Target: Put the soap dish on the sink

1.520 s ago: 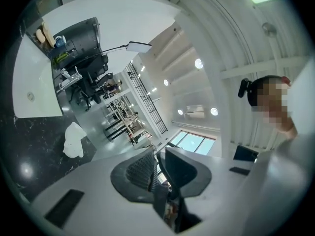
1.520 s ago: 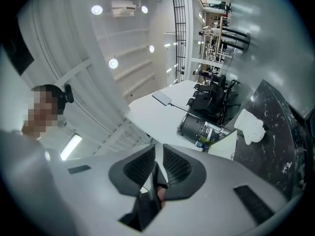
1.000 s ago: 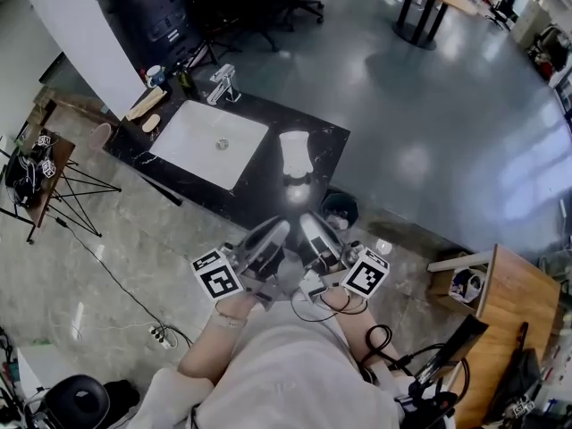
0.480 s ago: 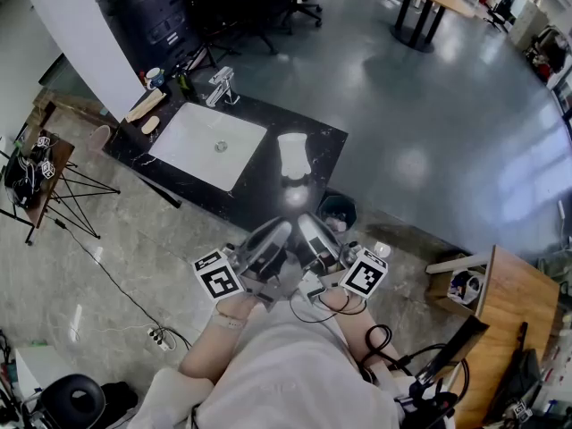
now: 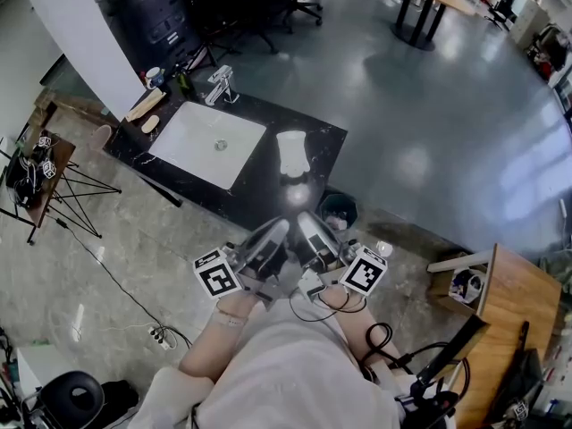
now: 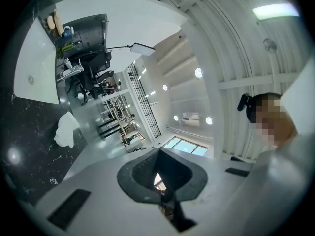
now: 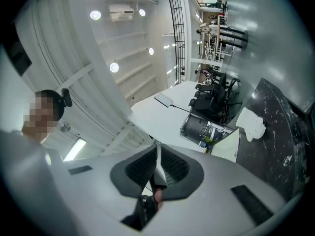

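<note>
The white soap dish (image 5: 292, 156) stands on the black counter (image 5: 326, 146), to the right of the white sink basin (image 5: 201, 141). It also shows small in the left gripper view (image 6: 64, 132) and the right gripper view (image 7: 251, 123). Both grippers are held close to the person's chest, well short of the counter and tilted upward. The left gripper (image 5: 277, 231) (image 6: 158, 173) has its jaws closing, pads meeting, nothing between them. The right gripper (image 5: 308, 231) (image 7: 156, 168) is shut and empty.
A chrome faucet (image 5: 221, 83) stands behind the basin, with wooden brushes (image 5: 146, 105) and small bottles at its far-left corner. A small bin (image 5: 340, 211) sits on the floor between me and the counter. A tripod stand (image 5: 80, 190) is at left, a wooden desk (image 5: 509, 302) at right.
Both grippers hang in the same place before the chest. The left gripper's jaws look slightly narrower than before. The soap dish has not moved.
</note>
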A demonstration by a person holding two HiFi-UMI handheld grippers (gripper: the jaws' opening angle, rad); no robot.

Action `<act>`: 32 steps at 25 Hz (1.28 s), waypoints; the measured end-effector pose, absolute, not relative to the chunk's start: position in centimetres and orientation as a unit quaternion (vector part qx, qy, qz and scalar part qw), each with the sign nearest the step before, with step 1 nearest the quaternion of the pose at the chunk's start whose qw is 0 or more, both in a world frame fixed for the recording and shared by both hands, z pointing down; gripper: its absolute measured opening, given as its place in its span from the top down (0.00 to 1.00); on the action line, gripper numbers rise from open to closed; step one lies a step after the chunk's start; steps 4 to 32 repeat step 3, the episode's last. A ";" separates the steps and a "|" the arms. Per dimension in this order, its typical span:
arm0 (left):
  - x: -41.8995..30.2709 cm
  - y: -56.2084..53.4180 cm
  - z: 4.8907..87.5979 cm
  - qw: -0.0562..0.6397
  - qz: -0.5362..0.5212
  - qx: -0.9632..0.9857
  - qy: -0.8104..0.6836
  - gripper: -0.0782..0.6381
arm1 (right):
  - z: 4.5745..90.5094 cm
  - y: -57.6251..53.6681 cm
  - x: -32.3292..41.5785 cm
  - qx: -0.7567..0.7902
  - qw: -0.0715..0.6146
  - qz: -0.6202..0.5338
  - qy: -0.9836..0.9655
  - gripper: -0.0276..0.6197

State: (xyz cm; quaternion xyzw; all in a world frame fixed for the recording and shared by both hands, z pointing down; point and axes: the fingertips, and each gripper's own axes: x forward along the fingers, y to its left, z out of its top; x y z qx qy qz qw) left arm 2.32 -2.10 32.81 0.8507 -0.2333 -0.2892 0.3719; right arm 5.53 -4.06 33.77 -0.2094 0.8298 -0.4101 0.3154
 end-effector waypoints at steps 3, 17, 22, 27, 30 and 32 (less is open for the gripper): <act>2.5 -1.9 32.7 0.378 -0.297 0.847 -0.227 0.88 | 33.9 -3.9 5.7 -0.208 0.316 -0.413 0.829 0.89; 2.5 -1.9 32.7 0.378 -0.297 0.847 -0.227 0.88 | 33.9 -3.9 5.7 -0.208 0.316 -0.413 0.829 0.89; 2.5 -1.9 32.7 0.378 -0.297 0.847 -0.227 0.88 | 33.9 -3.9 5.7 -0.208 0.316 -0.413 0.829 0.89; 2.5 -1.9 32.7 0.378 -0.297 0.847 -0.227 0.88 | 33.9 -3.9 5.7 -0.208 0.316 -0.413 0.829 0.89; 2.5 -1.9 32.7 0.378 -0.297 0.847 -0.227 0.88 | 33.9 -3.9 5.7 -0.208 0.316 -0.413 0.829 0.89; 2.5 -1.9 32.7 0.378 -0.297 0.847 -0.227 0.88 | 33.9 -3.9 5.7 -0.208 0.316 -0.413 0.829 0.89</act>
